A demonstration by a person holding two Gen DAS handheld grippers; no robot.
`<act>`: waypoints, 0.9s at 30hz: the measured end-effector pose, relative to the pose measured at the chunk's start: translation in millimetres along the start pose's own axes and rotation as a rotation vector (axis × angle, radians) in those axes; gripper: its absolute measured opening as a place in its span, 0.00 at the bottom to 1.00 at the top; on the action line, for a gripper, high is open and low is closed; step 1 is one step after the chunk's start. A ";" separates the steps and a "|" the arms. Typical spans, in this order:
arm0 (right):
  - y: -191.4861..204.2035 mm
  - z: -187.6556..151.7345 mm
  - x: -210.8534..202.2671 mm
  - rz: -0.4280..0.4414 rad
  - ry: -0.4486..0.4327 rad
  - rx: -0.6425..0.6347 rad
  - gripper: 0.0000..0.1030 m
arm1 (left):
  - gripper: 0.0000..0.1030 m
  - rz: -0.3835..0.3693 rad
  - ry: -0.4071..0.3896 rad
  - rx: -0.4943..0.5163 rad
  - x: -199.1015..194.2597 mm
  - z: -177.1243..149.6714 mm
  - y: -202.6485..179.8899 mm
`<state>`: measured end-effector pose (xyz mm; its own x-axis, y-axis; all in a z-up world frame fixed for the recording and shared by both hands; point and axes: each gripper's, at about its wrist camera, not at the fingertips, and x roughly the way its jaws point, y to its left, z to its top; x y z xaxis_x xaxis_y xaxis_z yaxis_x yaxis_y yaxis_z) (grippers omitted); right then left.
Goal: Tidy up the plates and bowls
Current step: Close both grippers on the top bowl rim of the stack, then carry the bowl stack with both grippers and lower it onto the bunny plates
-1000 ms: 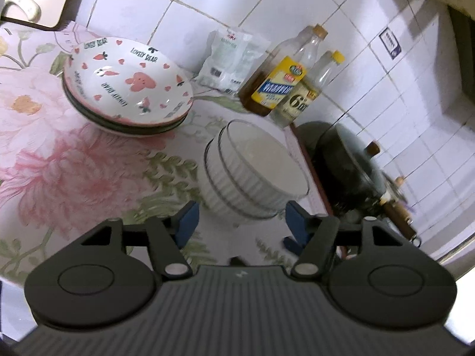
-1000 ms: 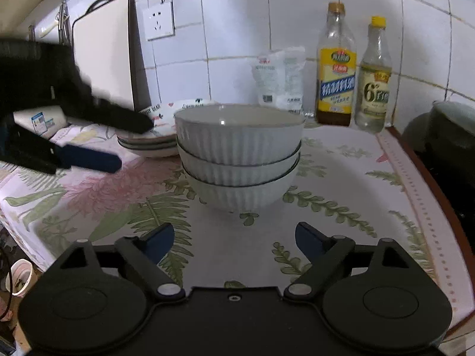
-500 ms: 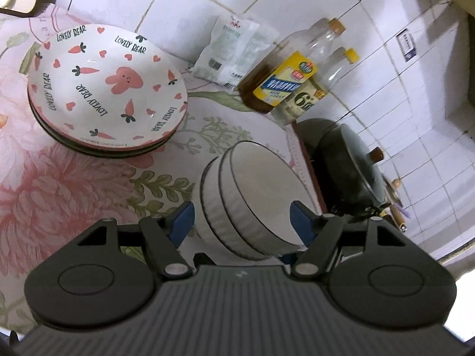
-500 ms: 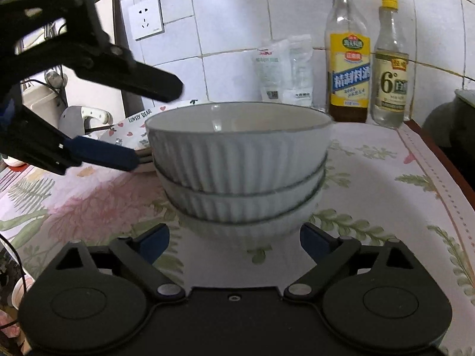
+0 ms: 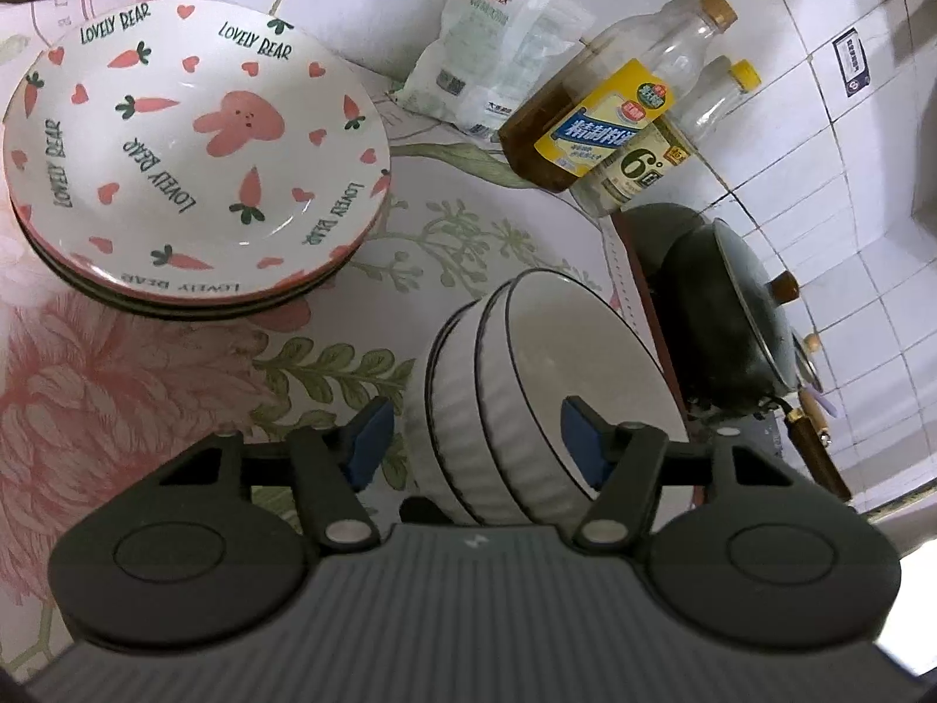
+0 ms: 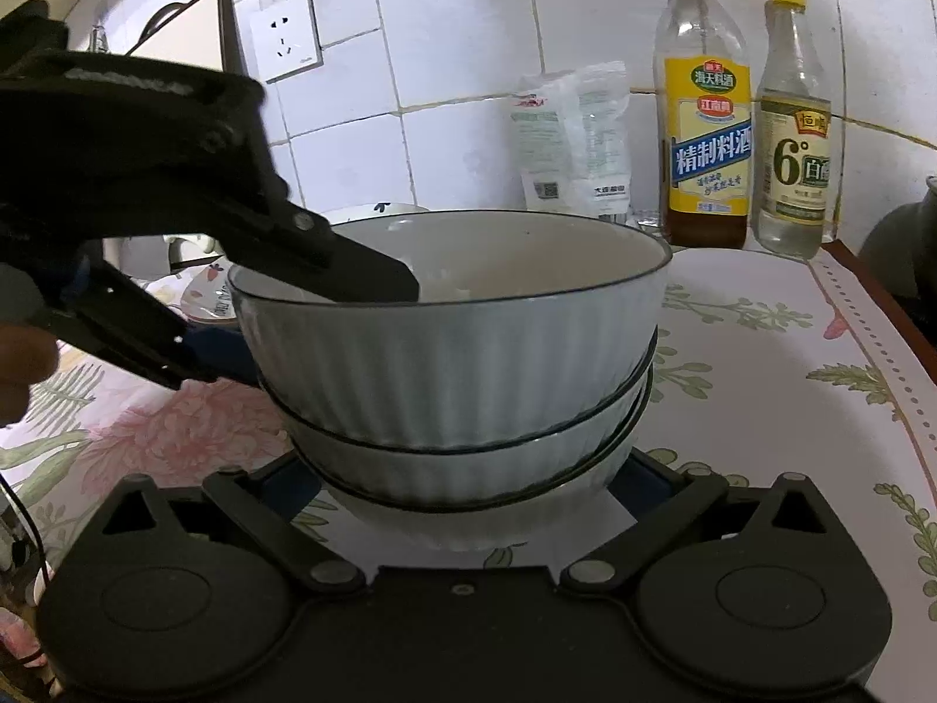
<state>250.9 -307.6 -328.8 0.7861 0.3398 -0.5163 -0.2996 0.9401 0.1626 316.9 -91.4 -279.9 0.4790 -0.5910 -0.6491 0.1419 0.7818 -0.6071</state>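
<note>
Three white ribbed bowls (image 5: 527, 386) (image 6: 457, 345) stand stacked on the flowered cloth. My left gripper (image 5: 474, 439) (image 6: 319, 325) straddles the top bowl's rim: one finger (image 6: 375, 281) reaches inside, the other pad (image 5: 366, 439) sits just outside the wall with a small gap. Its jaws are closing. My right gripper (image 6: 468, 492) is low at the stack's base, its jaws opening wide with the bottom bowl between them; the fingertips are mostly hidden. A stack of pink carrot-print plates (image 5: 193, 146) lies to the left.
Two bottles (image 5: 597, 129) (image 6: 708, 135) and a white packet (image 5: 492, 58) stand against the tiled wall. A dark lidded pan (image 5: 720, 304) sits past the cloth's right edge. A wall socket (image 6: 284, 41) and cutting board (image 6: 187, 35) are at back left.
Both grippers came in on the bowl stack. The left one slid right and put a finger inside the top bowl. The right jaws spread wider around the base.
</note>
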 end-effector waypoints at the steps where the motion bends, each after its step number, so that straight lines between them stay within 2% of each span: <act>1: -0.9 -0.3 0.1 0.006 -0.003 -0.001 1.00 | 0.54 0.001 0.000 0.003 0.7 0.0 -0.5; 3: -2.0 -1.4 -0.1 0.018 -0.008 -0.005 1.00 | 0.48 0.013 -0.003 -0.002 1.7 -0.5 -0.5; 8: -2.4 -0.2 -0.7 0.032 0.006 -0.012 0.99 | 0.44 0.057 -0.016 0.007 1.8 -3.2 -5.7; 20: -2.4 -2.6 -9.9 0.058 -0.016 -0.055 0.99 | 0.42 0.100 0.011 0.063 -3.8 -7.4 -17.3; 27: 9.3 14.9 -34.7 0.060 -0.028 -0.123 0.99 | 0.42 0.104 0.021 0.113 -28.2 -8.2 -35.8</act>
<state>228.9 -310.2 -296.8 0.7788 0.3978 -0.4849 -0.4094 0.9081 0.0875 291.2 -104.3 -243.6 0.4786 -0.5083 -0.7159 0.1891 0.8559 -0.4813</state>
